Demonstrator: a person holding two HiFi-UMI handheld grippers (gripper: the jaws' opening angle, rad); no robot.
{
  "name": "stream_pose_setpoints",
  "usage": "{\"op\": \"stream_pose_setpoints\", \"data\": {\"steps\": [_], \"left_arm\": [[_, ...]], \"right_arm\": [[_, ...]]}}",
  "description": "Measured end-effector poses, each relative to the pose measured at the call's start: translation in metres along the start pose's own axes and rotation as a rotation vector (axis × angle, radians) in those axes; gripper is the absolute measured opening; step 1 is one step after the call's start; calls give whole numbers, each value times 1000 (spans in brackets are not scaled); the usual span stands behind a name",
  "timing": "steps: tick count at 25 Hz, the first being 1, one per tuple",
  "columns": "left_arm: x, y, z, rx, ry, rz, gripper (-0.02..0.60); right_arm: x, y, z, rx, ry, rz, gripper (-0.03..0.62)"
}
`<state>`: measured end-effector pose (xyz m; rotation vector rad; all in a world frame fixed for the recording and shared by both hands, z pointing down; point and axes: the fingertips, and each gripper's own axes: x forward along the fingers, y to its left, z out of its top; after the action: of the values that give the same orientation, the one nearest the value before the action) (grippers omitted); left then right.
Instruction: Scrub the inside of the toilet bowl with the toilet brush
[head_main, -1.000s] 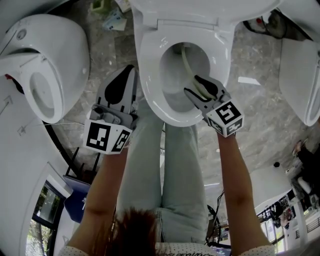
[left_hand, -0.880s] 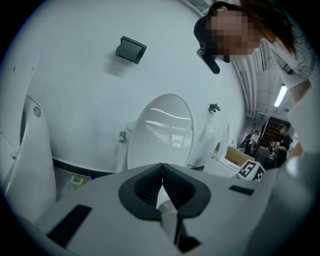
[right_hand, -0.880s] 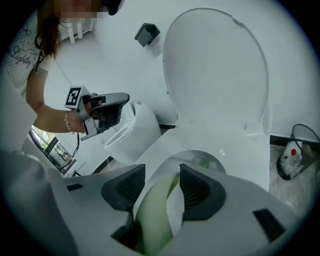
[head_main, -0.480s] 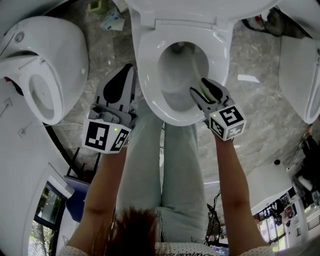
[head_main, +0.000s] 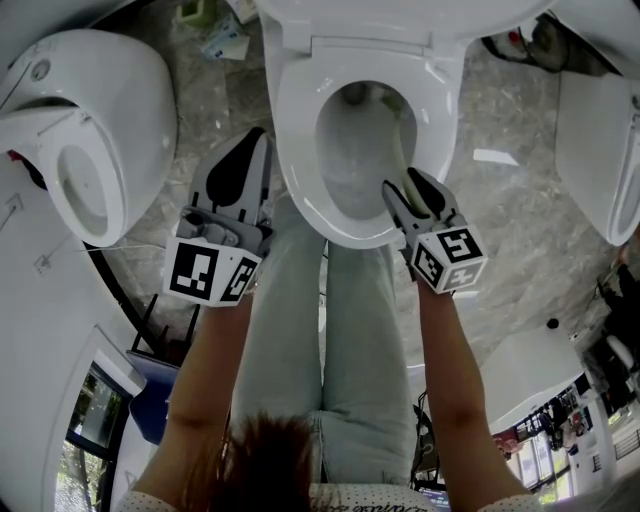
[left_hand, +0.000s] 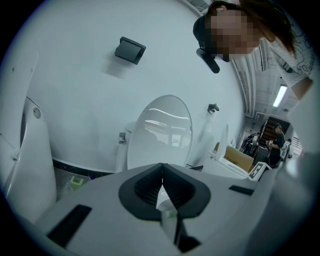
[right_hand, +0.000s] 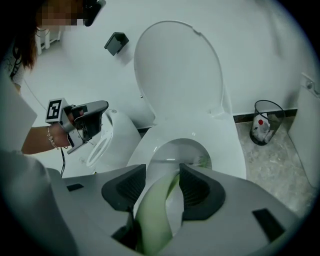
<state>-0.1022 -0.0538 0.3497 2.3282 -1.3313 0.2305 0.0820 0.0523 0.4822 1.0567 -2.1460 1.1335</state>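
Observation:
The white toilet bowl (head_main: 300, 150) stands open just ahead of the person's knees, its seat (right_hand: 235, 145) down and its lid (right_hand: 177, 70) raised. My right gripper (head_main: 412, 185) hangs over the bowl's near right rim, shut on the pale green handle of the toilet brush (head_main: 405, 150). In the right gripper view the handle (right_hand: 155, 210) runs between the jaws, and the bristle head (right_hand: 202, 161) rests against the bowl's right inner wall. My left gripper (head_main: 255, 145) is held left of the bowl, off the rim. Its jaws (left_hand: 161, 182) are shut on nothing.
A second white toilet (head_main: 90, 130) stands at the left and another white fixture (head_main: 600, 130) at the right. A wire bin (right_hand: 262, 122) with a bottle sits on the grey floor right of the toilet. The person's legs (head_main: 320, 340) are close under the bowl.
My right gripper has shifted right and slightly toward the person, sweeping the brush from the bowl's middle back to its right wall. The left gripper has stayed put.

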Motion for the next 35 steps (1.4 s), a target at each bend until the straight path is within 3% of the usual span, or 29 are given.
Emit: {"op": "stream_pose_setpoints", "data": {"steps": [19,27,35], "left_arm": [[-11,3,4,16,2,5,5],[-16,-1,2,18,5,3,5],[-22,-6,3,16,1,-6,5]], "right_arm": [[-23,11,-29,98,54,-48,195],[-30,15,-40,248,60,-21,192],[-35,26,-52,331,67,8,190]]}}
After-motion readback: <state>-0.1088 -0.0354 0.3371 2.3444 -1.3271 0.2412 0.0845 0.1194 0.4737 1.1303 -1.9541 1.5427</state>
